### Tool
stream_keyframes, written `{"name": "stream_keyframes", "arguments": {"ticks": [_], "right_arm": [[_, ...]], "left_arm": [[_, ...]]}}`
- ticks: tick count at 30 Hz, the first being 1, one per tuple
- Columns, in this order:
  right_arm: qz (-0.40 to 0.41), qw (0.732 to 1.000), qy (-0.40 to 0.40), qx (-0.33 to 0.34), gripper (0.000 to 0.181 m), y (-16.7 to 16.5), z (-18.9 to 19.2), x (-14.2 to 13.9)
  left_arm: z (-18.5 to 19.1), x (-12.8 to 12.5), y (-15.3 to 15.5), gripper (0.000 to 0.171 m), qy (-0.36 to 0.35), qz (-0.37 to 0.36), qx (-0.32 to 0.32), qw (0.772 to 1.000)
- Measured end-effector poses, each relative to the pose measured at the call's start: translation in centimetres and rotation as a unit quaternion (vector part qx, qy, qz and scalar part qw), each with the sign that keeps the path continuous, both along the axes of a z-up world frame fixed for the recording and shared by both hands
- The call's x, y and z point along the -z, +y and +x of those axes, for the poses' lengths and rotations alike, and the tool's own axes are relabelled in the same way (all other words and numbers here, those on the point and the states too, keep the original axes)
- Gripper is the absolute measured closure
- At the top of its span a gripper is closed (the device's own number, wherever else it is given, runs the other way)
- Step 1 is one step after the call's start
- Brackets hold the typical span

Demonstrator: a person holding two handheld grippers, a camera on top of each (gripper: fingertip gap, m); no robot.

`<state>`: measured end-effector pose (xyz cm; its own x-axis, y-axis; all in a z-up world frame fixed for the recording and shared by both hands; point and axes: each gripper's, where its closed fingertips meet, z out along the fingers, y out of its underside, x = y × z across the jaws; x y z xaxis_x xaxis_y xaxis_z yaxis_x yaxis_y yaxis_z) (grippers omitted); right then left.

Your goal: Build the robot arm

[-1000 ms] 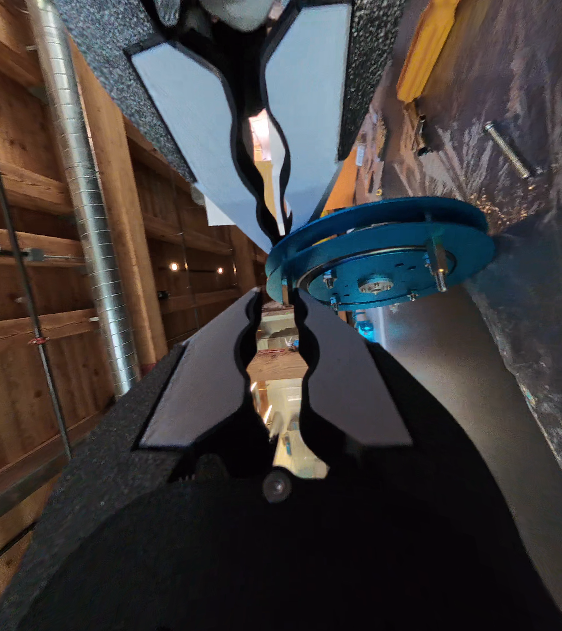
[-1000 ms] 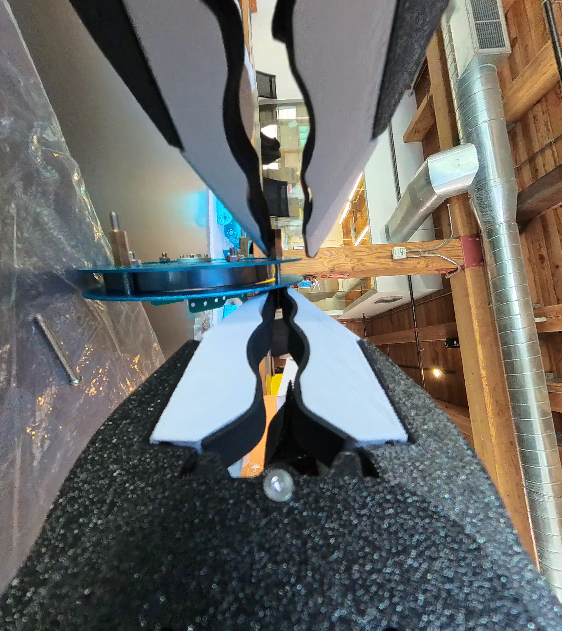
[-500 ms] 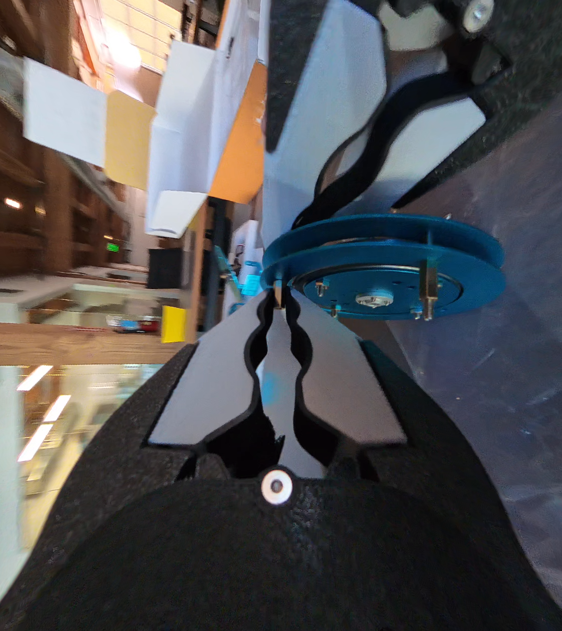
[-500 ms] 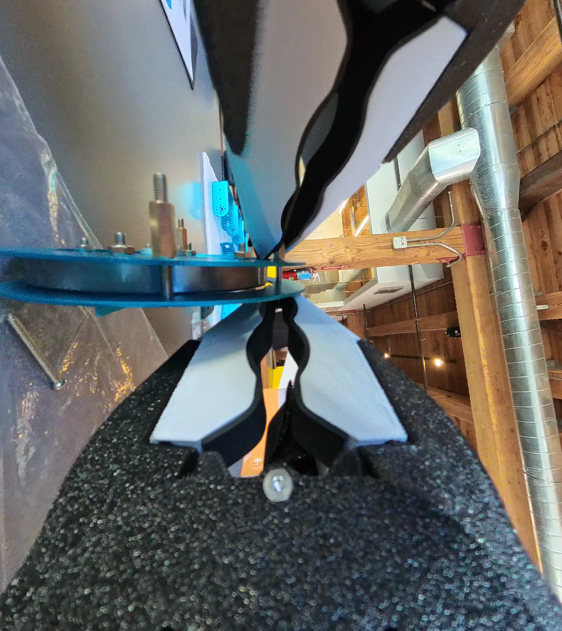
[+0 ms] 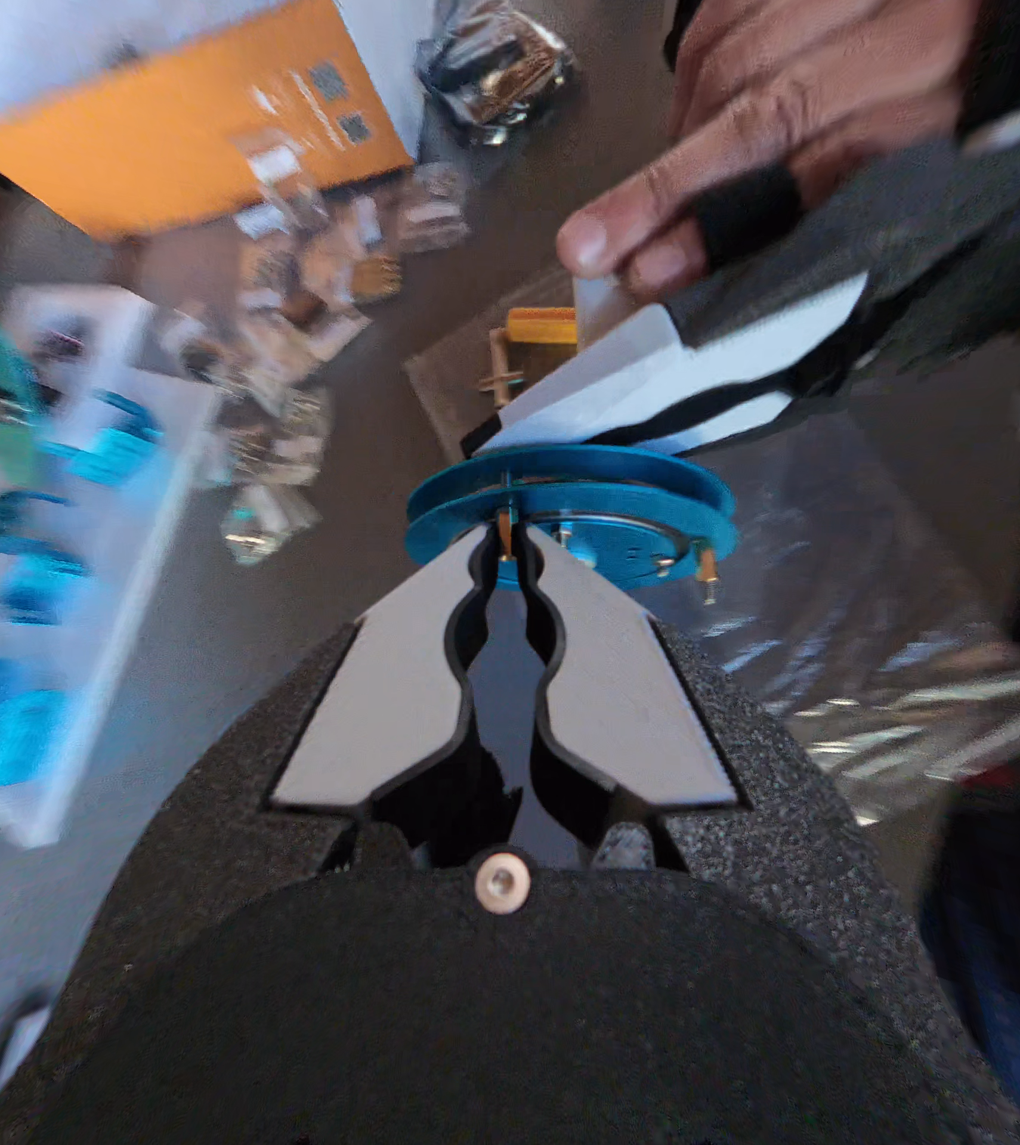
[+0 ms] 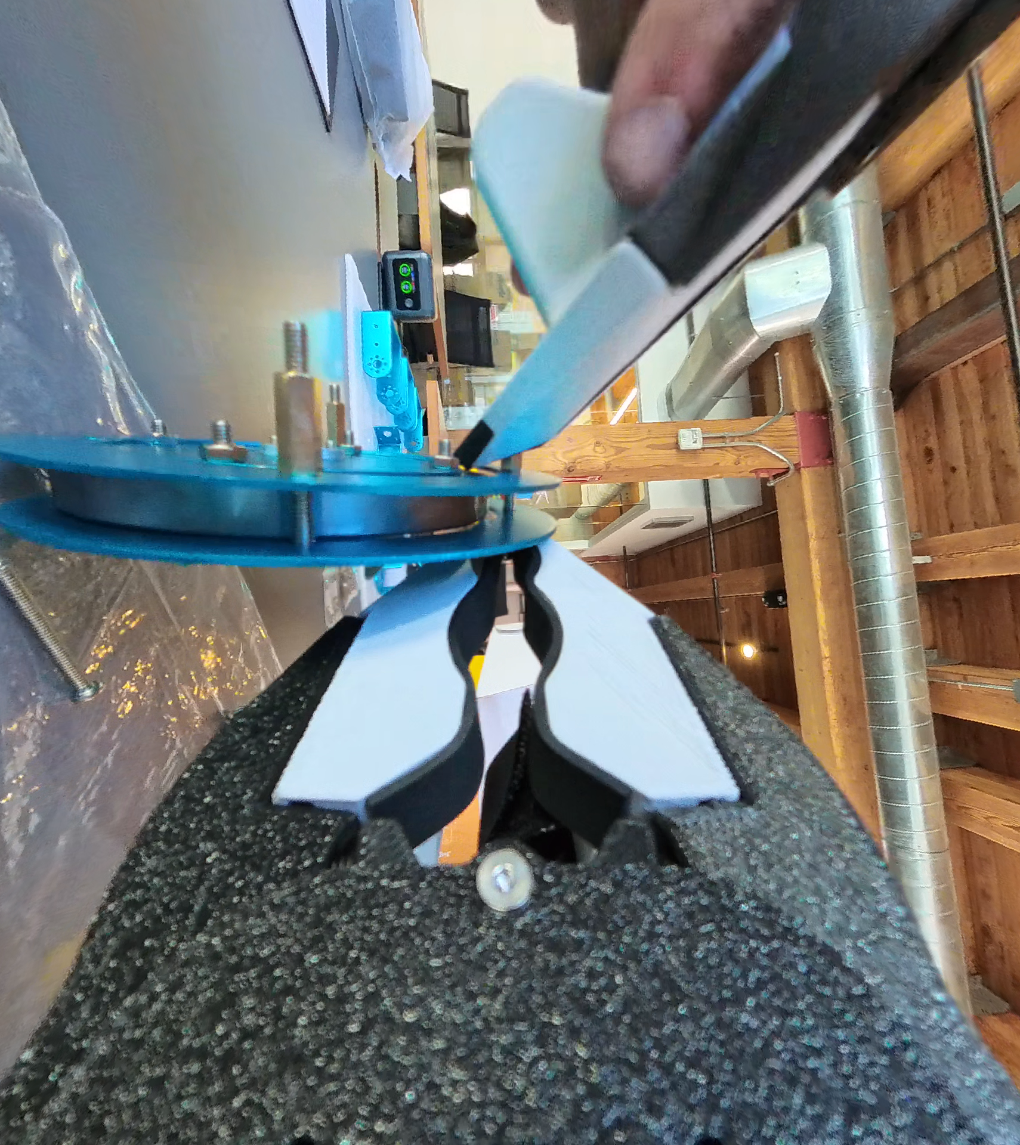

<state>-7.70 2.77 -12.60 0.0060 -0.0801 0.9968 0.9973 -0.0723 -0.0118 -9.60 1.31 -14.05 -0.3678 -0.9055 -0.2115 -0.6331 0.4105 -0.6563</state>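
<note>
The left gripper [image 5: 506, 536] has its jaws almost together and pinches a thin brass post [image 5: 505, 523] at the near rim of the blue two-plate disc assembly [image 5: 588, 495]. The right gripper [image 6: 510, 554] comes to the same assembly from the far right side, held by a hand [image 5: 774, 124]. Its jaws leave only a narrow slit, but their tips go behind the rim of one plate, so I cannot tell if they hold something.

The assembly sits between the two grippers. The plates are already joined by posts and nuts, and a taller brass standoff [image 6: 297, 415] sticks out from one plate. A long screw [image 6: 39, 626] lies loose on the clear plastic sheet [image 6: 12, 310] beside the assembly. Far to the left is a blurred orange box [image 5: 185, 136].
</note>
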Motion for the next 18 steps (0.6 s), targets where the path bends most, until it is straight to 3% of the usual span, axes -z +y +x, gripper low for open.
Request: {"name": "stream_keyframes", "arguments": {"ticks": [2,4,5,6,7,11,13,15,16,18], "right_arm": [[0.005,1.000,-0.006,-0.003,0.180,-0.2,-0.2,-0.1],[0.011,1.000,-0.009,-0.006,0.180,-0.4,-0.5,-0.3],[0.003,1.000,-0.008,-0.004,0.179,-0.3,-0.6,-0.2],[0.005,1.000,-0.010,-0.004,0.180,-0.2,-0.7,-0.2],[0.009,1.000,-0.017,0.000,0.179,-0.1,-0.5,-0.2],[0.006,1.000,-0.007,-0.008,0.179,-0.2,-0.4,-0.2],[0.005,1.000,-0.006,-0.006,0.180,-0.2,-0.5,-0.2],[0.001,1.000,0.000,-0.005,0.180,0.0,-0.5,-0.2],[0.001,1.000,0.001,-0.005,0.180,0.0,-0.4,-0.1],[-0.001,1.000,0.004,-0.005,0.179,0.1,-0.4,-0.1]], "left_arm": [[-0.5,-0.1,-0.9,0.167,0.072,-0.175,-0.009,0.982],[-0.9,-0.8,-1.6,0.168,0.148,-0.398,-0.026,0.905],[-1.0,-0.8,-1.5,0.168,0.169,-0.454,-0.026,0.874],[-1.0,-0.8,-1.5,0.167,0.175,-0.479,-0.019,0.860],[-0.9,-0.8,-1.4,0.167,0.167,-0.481,-0.016,0.861],[-0.8,-0.7,-1.6,0.166,0.097,-0.402,0.012,0.911],[-0.8,-0.5,-1.2,0.164,0.035,-0.296,0.033,0.954],[-0.6,-0.4,-0.3,0.151,-0.048,-0.123,0.047,0.990],[-0.7,-0.6,0.2,0.147,-0.091,-0.016,0.056,0.994],[-0.8,-1.5,0.5,0.147,-0.172,0.196,0.080,0.962]]}}
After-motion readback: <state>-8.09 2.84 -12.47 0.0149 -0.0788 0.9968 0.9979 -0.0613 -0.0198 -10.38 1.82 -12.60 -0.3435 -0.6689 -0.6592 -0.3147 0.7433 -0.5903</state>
